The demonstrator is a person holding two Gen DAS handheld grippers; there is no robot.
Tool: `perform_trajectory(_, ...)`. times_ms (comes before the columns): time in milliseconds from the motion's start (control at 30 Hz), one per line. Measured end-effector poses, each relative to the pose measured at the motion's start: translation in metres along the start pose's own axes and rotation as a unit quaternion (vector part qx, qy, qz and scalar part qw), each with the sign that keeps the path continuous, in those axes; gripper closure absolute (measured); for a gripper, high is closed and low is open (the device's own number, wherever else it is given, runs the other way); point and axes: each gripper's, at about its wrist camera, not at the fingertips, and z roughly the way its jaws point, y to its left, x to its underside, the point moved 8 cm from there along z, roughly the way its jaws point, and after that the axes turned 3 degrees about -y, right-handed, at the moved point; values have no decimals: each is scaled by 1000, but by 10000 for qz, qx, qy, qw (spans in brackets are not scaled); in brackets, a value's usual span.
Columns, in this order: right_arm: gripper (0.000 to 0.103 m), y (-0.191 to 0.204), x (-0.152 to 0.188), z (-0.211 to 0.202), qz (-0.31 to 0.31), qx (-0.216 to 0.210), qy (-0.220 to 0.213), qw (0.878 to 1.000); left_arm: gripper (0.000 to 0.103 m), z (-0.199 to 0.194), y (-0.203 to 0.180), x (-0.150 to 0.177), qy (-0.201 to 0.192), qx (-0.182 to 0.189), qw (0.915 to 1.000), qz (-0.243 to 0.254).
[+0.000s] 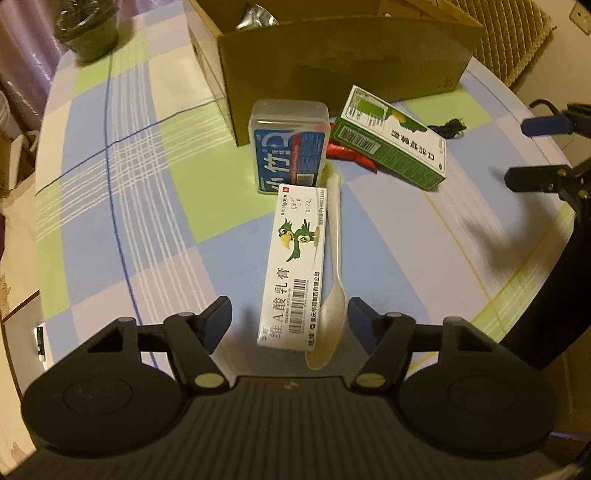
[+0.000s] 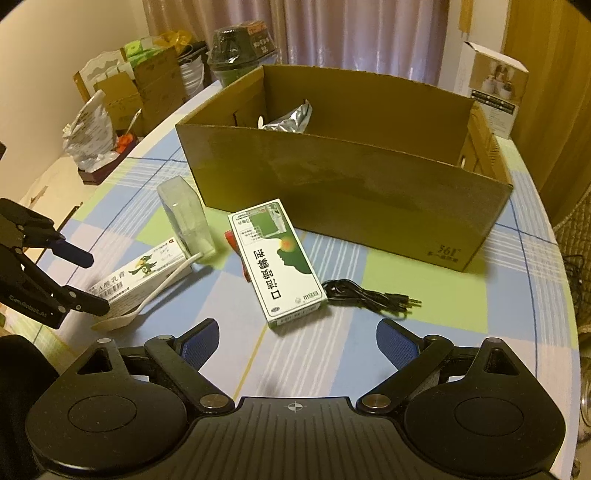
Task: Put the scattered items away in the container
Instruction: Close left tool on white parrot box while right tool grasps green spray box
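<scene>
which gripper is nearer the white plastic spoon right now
Left. The left gripper has its open jaws on either side of the white spoon bowl. The right gripper is off to the side, facing the green box.

Round table (image 2: 424, 354) under checked cloth, blue, green, lilac squares. Open cardboard box (image 2: 343, 199) at far side. Before it: clear plastic case (image 2: 188, 218), white carton with green bird (image 2: 144, 271), white plastic spoon (image 2: 147, 299) touching carton's long edge. Green-and-white carton (image 2: 279, 258) lying over red item (image 2: 236, 251), black cable (image 2: 365, 293) just beside. Dark lidded pot (image 1: 86, 31) at far edge.
</scene>
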Motion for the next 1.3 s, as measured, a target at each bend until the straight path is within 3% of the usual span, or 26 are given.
perform_trajectory(200, 6, 2, -9, 19, -107, -139, 76, 9998, 45, 15, -1, -6, 199, 79, 9997, 97)
perform_trajectory(267, 22, 2, -13, 26, -206, -207, 113, 9995, 46, 20, -1, -7, 248, 99, 9996, 114)
perform_trajectory(467, 22, -1, -24, 49, -526, -316, 199, 9979, 47, 32, -1, -7, 349, 179, 9991, 165)
perform_trajectory(600, 22, -1, -30, 61, -759, -374, 224, 9962, 58, 36, 3, -8, 420, 235, 9987, 159)
perform_trajectory(867, 22, -4, -32, 74, -833, -462, 271, 9951, 59, 44, 3, -15, 570, 315, 9975, 264)
perform_trajectory(1100, 22, 1, -37, 83, -956, -562, 293, 9934, 69, 46, 3, -21, 684, 287, 9966, 368)
perform_trajectory(1300, 22, 14, -37, 91, -1237, -668, 344, 9895, 70, 45, 5, -24, 716, 290, 9959, 469)
